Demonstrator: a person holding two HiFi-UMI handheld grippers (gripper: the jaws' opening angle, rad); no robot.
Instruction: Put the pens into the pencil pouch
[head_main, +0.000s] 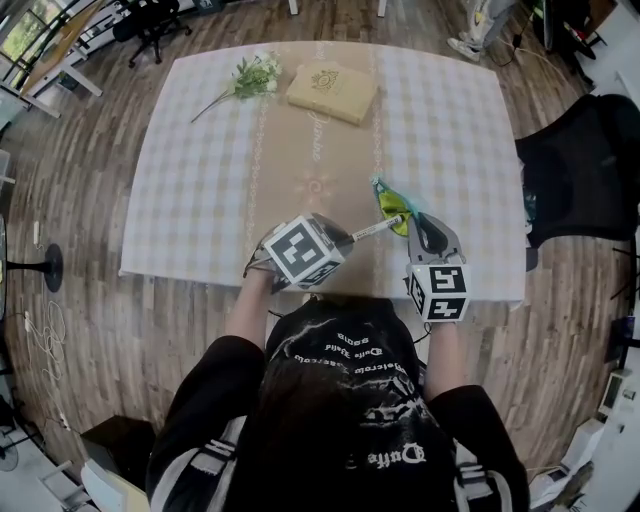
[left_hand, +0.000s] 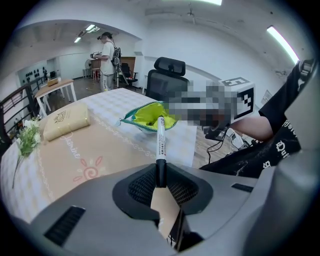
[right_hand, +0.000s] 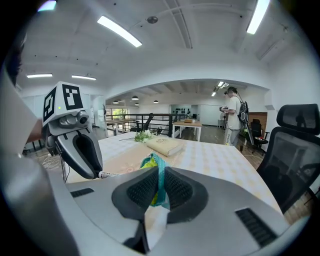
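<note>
Head view: your left claw (head_main: 346, 241) clenches a white marker pen (head_main: 378, 229) by its black end, long axis aimed into the mouth of the teal-rimmed yellow-green fabric pouch (head_main: 391, 204) just beyond; your right claw (head_main: 420, 224) pinches its rim.

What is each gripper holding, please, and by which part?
Pen, by its black end, in the left gripper; pencil pouch, by its teal rim, in the right gripper.

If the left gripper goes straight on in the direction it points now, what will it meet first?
Probably the pencil pouch: the pen in the left gripper aims at its open mouth, whose edge the right gripper grips. Depth is hard to judge.
</note>
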